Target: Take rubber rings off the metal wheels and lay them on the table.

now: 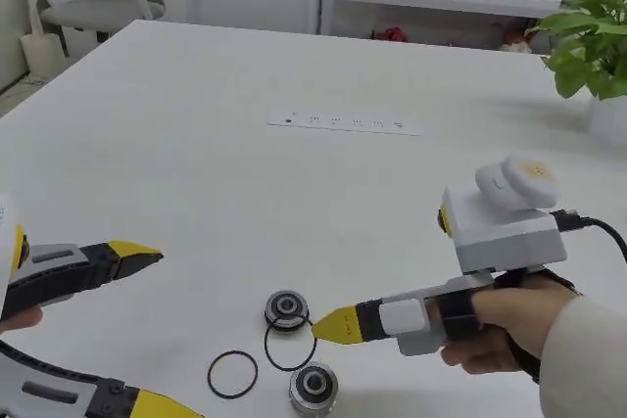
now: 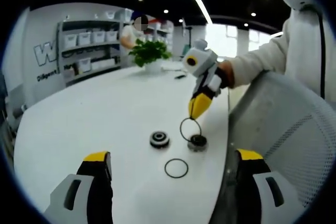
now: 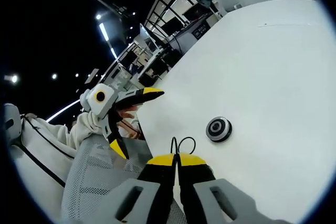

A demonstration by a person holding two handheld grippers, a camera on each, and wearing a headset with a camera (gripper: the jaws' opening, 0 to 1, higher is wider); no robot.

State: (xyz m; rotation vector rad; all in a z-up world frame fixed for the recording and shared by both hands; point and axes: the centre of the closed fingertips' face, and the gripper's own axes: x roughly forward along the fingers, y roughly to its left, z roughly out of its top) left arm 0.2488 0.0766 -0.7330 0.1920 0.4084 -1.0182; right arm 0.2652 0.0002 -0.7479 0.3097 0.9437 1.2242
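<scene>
Rubber ring (image 1: 289,370), pinched in right tool (image 1: 315,326), hanging tilted

Two metal wheels (image 1: 286,308) (image 1: 313,388), two rubber rings (image 1: 209,375) (image 1: 266,346), two grippers (image 1: 318,326) (image 1: 168,332)

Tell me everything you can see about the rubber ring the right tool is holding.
The ring is a thin black loop, rubbery-looking, round and whole. The right tool, jaws shut, pinches its upper edge. In the left gripper view it hangs nearly upright, its lower edge at a metal wheel; whether they touch, I cannot tell.
</scene>
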